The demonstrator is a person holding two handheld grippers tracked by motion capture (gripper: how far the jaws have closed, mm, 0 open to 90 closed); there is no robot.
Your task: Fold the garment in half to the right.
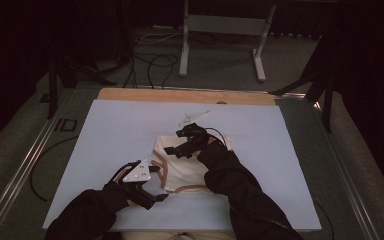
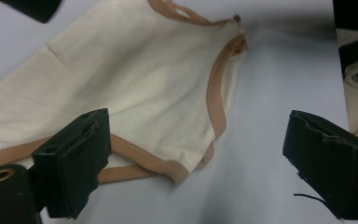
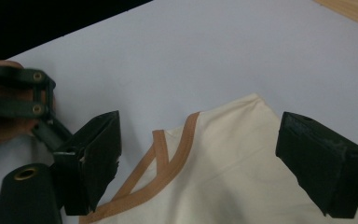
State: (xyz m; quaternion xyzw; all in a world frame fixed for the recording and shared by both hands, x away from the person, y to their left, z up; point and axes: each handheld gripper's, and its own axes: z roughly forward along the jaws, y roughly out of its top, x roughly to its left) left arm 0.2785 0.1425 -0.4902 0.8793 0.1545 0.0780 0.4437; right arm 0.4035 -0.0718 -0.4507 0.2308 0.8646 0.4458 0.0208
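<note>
Cream garment with tan trim lies flat on a pale blue mat in the high view, left gripper at its near-left corner, right gripper over its far edge; left gripper view: jaws wide apart, straddling the trimmed corner; right gripper view: jaws spread above the trimmed edge, nothing clamped

No legible text, label, brand, number or sign anywhere in these views.
</note>
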